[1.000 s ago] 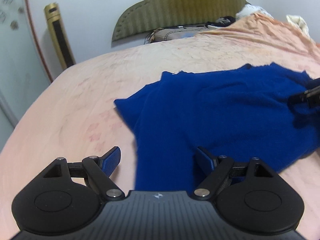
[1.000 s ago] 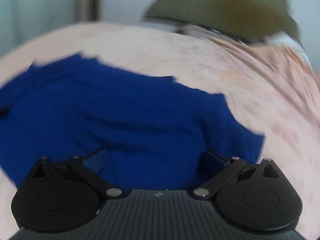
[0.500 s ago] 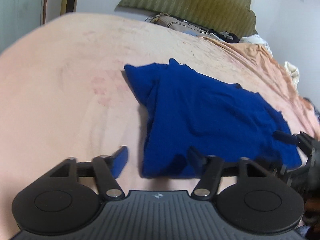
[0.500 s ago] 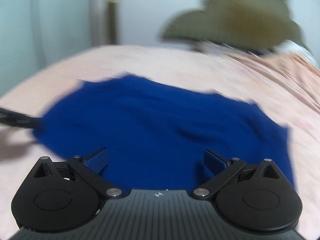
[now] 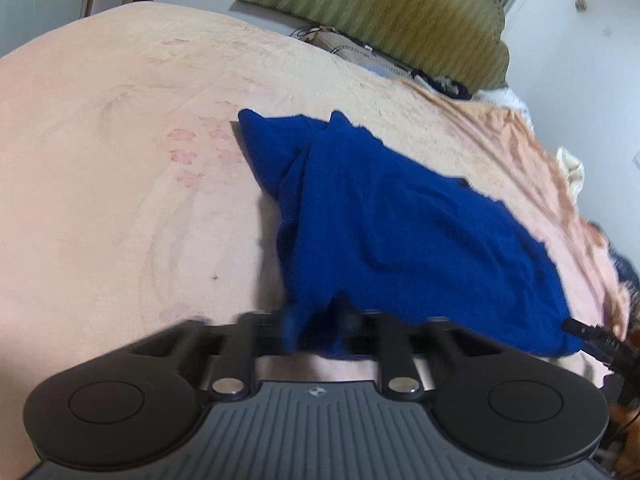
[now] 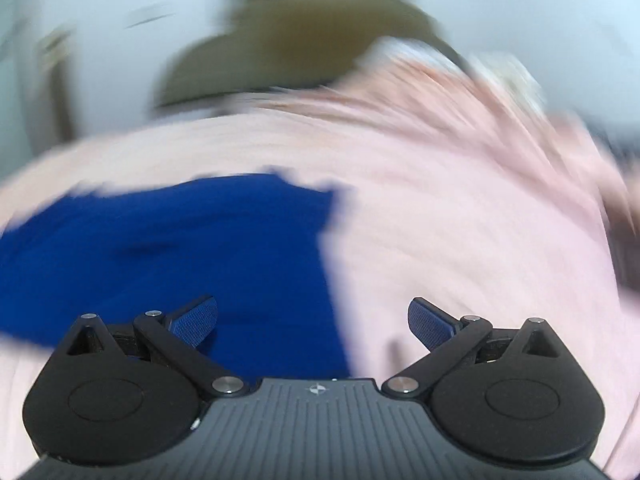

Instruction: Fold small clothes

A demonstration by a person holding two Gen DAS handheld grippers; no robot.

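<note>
No words, brands or numbers can be read. Each tool body carries only a small pale emblem at its top centre, left tool (image 5: 316,322) and right tool (image 6: 312,326).

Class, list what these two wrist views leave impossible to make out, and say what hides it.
- Left wrist: left gripper fingertips, motion-blurred against the blue garment; whether cloth is pinched is unclear.
- Left wrist: right gripper, cut off by the edge.
- Right wrist: headboard, smeared by motion blur.
- Right wrist: garment's left part, beyond the edge.
</note>
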